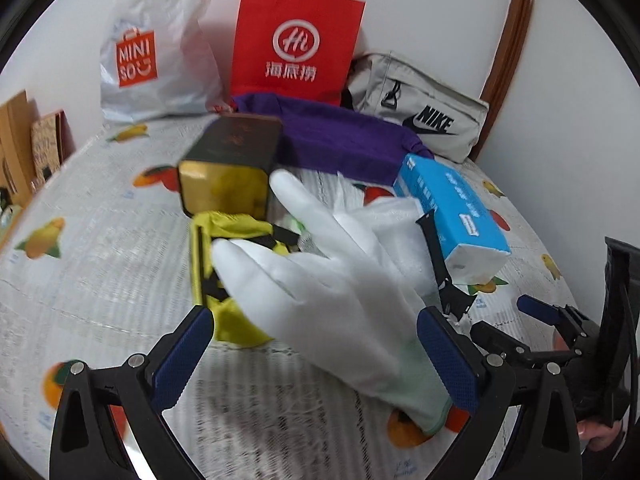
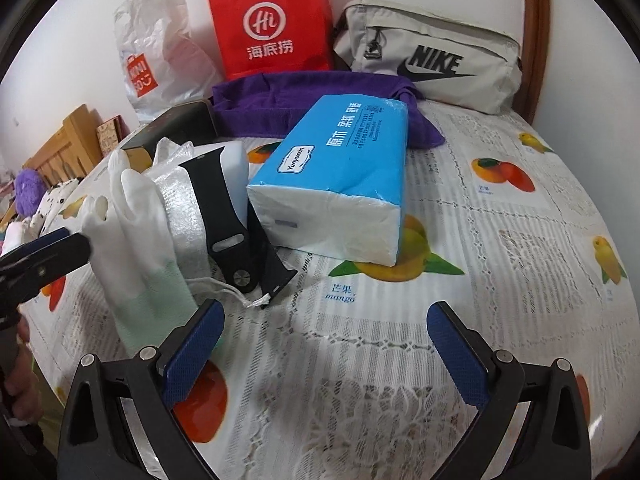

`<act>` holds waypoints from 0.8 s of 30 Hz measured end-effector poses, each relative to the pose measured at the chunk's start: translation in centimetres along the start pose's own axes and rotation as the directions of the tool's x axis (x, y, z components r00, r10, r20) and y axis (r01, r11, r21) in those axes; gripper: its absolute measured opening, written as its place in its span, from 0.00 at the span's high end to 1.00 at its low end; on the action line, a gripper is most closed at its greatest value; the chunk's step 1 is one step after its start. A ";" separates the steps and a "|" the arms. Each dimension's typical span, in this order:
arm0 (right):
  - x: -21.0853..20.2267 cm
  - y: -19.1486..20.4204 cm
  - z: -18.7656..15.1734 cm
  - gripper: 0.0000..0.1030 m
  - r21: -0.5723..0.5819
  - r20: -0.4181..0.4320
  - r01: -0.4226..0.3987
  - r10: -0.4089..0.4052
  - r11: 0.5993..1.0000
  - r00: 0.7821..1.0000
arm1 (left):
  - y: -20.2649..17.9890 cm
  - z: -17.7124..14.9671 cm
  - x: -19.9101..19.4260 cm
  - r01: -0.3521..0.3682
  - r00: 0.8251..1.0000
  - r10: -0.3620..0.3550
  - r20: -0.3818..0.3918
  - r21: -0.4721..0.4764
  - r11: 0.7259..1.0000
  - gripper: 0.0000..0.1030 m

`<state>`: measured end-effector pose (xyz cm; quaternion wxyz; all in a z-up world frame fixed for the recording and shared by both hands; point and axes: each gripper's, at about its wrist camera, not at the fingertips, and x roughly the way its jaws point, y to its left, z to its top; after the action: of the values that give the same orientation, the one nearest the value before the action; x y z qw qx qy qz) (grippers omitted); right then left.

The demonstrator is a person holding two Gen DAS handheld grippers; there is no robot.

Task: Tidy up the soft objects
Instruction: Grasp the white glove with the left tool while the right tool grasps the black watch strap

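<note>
A white glove [image 1: 332, 304] lies tilted across a yellow pouch [image 1: 228, 312] and a silver bag [image 2: 184, 216], right between the wide-apart fingers of my left gripper [image 1: 316, 356], which is open. Its cuff touches the right-hand pad [image 1: 448, 356]. A blue tissue pack [image 2: 340, 184] lies on the fruit-print cloth [image 2: 500, 248] beside a black watch strap [image 2: 224, 216], and a purple towel [image 2: 280, 96] sits behind them. Over bare cloth, my right gripper [image 2: 326, 352] is open and holds nothing. It also shows at the right of the left wrist view [image 1: 512, 320].
A dark box with a gold inside [image 1: 228, 164] lies on its side behind the pouch. Against the wall stand a red paper bag [image 2: 272, 28], a Miniso plastic bag [image 1: 156, 48] and a grey Nike bag [image 2: 428, 56]. Wooden furniture [image 2: 64, 148] is at the far left.
</note>
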<state>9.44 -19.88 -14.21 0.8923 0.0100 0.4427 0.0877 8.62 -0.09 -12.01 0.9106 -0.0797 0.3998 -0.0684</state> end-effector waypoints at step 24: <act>0.0 -0.3 0.4 0.13 0.002 -0.054 -0.058 0.058 0.998 0.997 | 0.4 0.9 -0.1 0.039 0.998 -0.038 -0.050 0.021 0.999 0.90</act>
<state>9.86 -20.15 -14.01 0.8771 0.0205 0.4663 0.1138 9.20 0.43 -11.44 0.8998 -0.0756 0.4197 -0.0922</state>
